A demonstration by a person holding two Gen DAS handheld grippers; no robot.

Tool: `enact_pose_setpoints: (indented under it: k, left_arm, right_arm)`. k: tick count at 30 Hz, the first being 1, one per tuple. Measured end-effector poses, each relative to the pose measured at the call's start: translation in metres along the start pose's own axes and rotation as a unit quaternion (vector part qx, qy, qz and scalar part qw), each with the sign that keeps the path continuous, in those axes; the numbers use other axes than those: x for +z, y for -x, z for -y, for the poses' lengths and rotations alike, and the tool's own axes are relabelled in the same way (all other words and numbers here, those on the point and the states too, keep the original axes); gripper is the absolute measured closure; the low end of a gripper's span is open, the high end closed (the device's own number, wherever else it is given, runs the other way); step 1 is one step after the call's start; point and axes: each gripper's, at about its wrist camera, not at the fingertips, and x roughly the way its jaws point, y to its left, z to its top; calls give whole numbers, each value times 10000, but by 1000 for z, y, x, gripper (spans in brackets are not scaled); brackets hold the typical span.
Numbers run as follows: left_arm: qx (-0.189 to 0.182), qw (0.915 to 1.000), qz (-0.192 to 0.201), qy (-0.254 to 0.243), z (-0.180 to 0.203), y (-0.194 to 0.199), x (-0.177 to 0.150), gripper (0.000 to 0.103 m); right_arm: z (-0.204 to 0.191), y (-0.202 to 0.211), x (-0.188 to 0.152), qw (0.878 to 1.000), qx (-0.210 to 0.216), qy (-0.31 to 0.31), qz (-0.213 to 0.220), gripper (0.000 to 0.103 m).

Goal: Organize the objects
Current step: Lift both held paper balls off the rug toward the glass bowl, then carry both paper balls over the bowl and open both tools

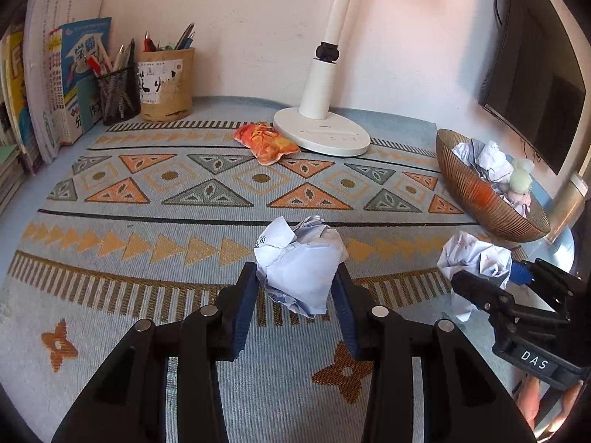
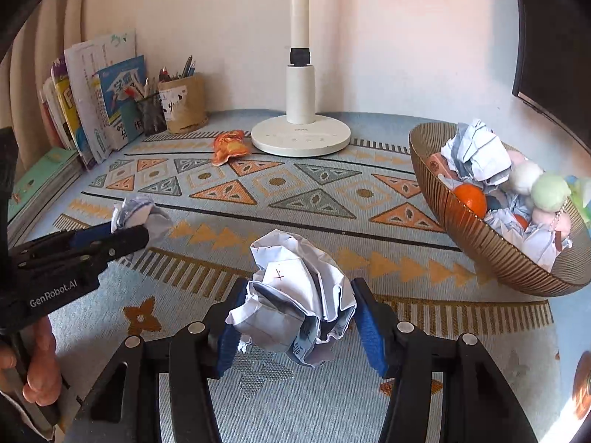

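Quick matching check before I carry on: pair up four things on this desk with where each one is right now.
Things:
1. orange snack packet
2. pen cup
3. orange fruit
4. paper ball with red marks

Places:
A. inside the ribbed bowl
B. between the right gripper's fingers
C. next to the lamp base
D. back left, by the books

Pairs: 1-C, 2-D, 3-A, 4-B

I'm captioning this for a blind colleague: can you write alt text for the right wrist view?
The right gripper clamps a crumpled paper ball above a patterned mat. A ribbed bowl of paper and toys sits right; the left gripper holds another paper wad.
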Motion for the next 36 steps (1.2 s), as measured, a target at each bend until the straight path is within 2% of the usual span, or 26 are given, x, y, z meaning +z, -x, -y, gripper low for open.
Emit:
enact_pose_setpoints:
  k: [2, 4, 9, 13, 21, 28, 29, 30, 31, 34, 36]
  left_arm:
    - [-135, 9999, -45, 1, -1, -1, 0, 63]
    - [-86, 9999, -113, 94, -4, -3, 0, 63]
    - [-138, 9995, -186, 220, -8, -6, -2, 63]
    - [-173, 9996, -159, 184, -6, -4, -3, 63]
    - [-185, 9994, -176, 228, -8, -4, -3, 62]
    - [-242, 9992, -147, 278, -9, -3, -3, 62]
    - [-255, 9992, -152, 281, -9, -3, -3, 62]
    - [-259, 9992, -157, 280, -9, -3, -3, 62]
    - [-261, 9991, -159, 278, -9, -3, -3, 62]
    - [-280, 9991, -145, 276, -9, -2, -2, 62]
    - [-279, 9992, -127, 268, -9, -2, -3, 62]
  right_arm:
    - [-3, 0, 1, 9999, -72, 79, 65, 48]
    - [-4, -1, 1, 9999, -117, 111, 33, 33]
    - [-4, -1, 0, 9997, -205, 88, 28, 31]
    - [-5, 3, 1, 9997, -173, 100, 106, 20]
    - [3, 1, 2, 9998, 196, -76, 22, 20]
    - [1, -8, 3, 9998, 82, -85, -190, 20]
    - [3, -10, 4, 9997, 79, -103, -224, 21]
    - [3, -11, 4, 9996, 56, -124, -237, 29]
    - [4, -12, 4, 9996, 43, -139, -240, 44]
    - [2, -9, 4, 9999, 19, -73, -126, 58]
    - [0, -2, 3, 10000, -84, -11, 47, 59]
